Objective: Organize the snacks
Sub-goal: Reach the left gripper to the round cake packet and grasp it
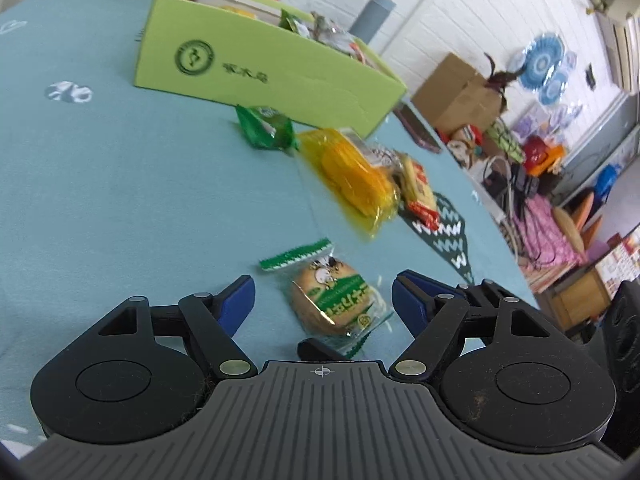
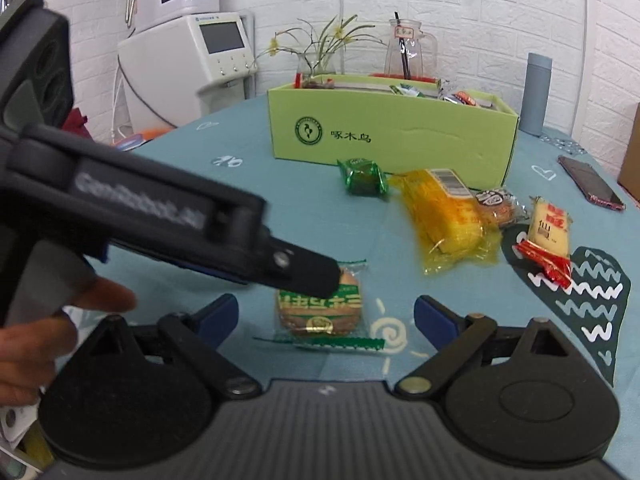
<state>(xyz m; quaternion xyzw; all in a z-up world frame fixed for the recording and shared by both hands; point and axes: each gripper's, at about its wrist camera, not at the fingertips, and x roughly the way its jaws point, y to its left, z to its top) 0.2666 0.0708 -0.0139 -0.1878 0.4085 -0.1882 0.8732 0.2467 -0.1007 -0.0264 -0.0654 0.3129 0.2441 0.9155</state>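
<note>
Snacks lie loose on the blue tablecloth (image 2: 168, 184) in front of the green box (image 2: 392, 136), which stands open at the top and already holds several packets along its far side (their kinds cannot be told).

The biscuit packet (image 1: 340, 300) lies nearest to both grippers. The left gripper (image 1: 322, 300) has its jaws apart on either side of this packet, with the pads not pressing on it; this placement suits a grasp on it as the probable next step. The right gripper (image 2: 326, 316) also has its jaws apart and holds nothing, with the same packet in front of it.

Further back lie:
- the yellow packet (image 2: 444, 216), just in front of the box;
- the green candy (image 2: 362, 178), beside the box wall;
- the red-ended bar (image 2: 548, 236), well to the right.

All remain outside the box.
</note>
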